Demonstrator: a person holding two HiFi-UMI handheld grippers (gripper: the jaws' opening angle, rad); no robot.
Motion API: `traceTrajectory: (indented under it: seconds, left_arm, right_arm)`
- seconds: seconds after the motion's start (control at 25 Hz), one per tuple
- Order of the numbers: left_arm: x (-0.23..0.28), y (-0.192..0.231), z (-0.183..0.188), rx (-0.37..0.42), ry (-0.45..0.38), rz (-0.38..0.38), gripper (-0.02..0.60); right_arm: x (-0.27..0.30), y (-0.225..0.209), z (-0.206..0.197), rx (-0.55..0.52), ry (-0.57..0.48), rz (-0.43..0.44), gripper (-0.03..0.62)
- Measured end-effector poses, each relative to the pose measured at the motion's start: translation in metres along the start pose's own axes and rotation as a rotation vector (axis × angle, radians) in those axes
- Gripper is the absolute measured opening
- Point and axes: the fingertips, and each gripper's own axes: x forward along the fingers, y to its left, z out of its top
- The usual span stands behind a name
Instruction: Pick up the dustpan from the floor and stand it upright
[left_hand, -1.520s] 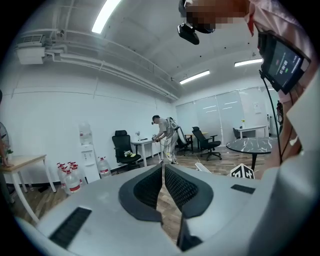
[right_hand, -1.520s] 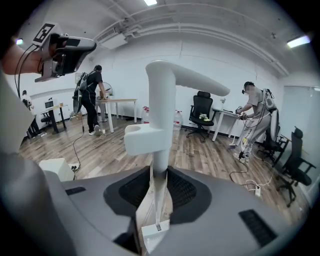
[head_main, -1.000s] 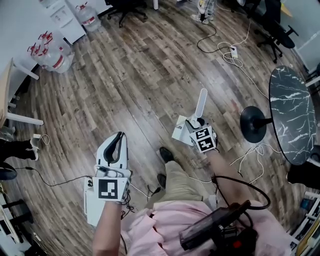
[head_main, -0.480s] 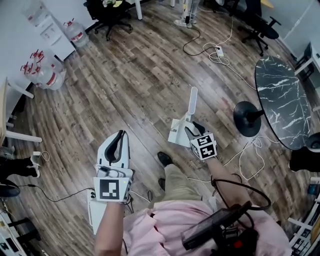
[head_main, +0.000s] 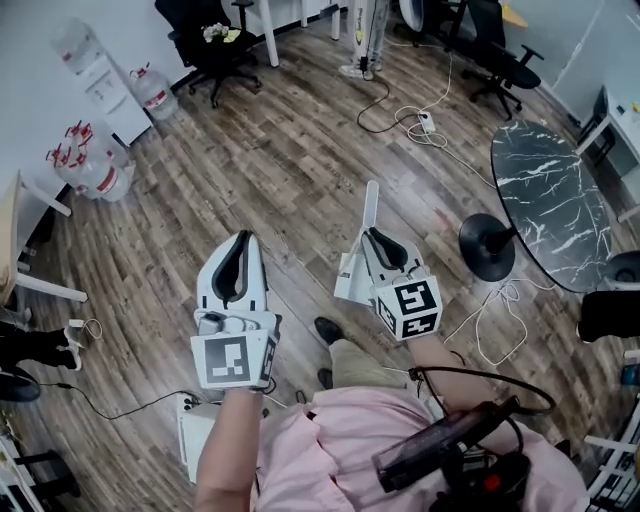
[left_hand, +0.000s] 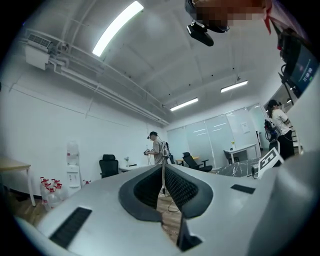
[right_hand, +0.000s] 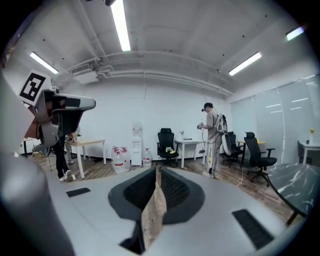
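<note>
In the head view the dustpan (head_main: 371, 205) sits on the wood floor just beyond the right gripper (head_main: 371, 236), which partly hides its pan. The angle is so steep that I cannot tell whether it lies flat or leans on an edge. The main risk, as I judge it, is the thin handle. Pinched off-centre, it can twist in the jaws and let the pan swing down, and once stood on a narrow edge the dustpan can tip over on the smooth boards. A shoe (head_main: 328, 330) is near the pan, and white cables (head_main: 497, 310) trail on the right beside the table (head_main: 560, 200), so a snag or stumble is possible, but no object blocks the handle itself. The left gripper (head_main: 241, 243) hangs well apart on the left. In the left gripper view its jaws are closed to a slit with nothing in them, only floor showing through. A standing person (left_hand: 157, 146), a chair (left_hand: 108, 165) and water bottles (left_hand: 47, 186) are far off. In the right gripper view the jaws are likewise together and empty, with a sliver of floor between them. The dustpan is out of sight there, so they need to open and dip before any grasp.
</note>
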Motion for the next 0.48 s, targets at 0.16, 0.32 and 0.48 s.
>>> traceTrajectory:
  seconds: [0.16, 0.32, 0.48]
  left_arm:
    - [-0.001, -0.009, 0.024, 0.017, -0.044, 0.013, 0.023]
    - [-0.006, -0.024, 0.046, 0.041, -0.063, 0.004, 0.023]
    - [-0.013, -0.034, 0.052, 0.052, -0.078, -0.008, 0.023]
  right_arm:
    - [-0.02, 0.024, 0.057, -0.083, -0.128, 0.025, 0.002]
    - [-0.032, 0.042, 0.083, -0.135, -0.17, 0.04, 0.002]
    - [-0.037, 0.053, 0.092, -0.157, -0.189, 0.043, 0.001]
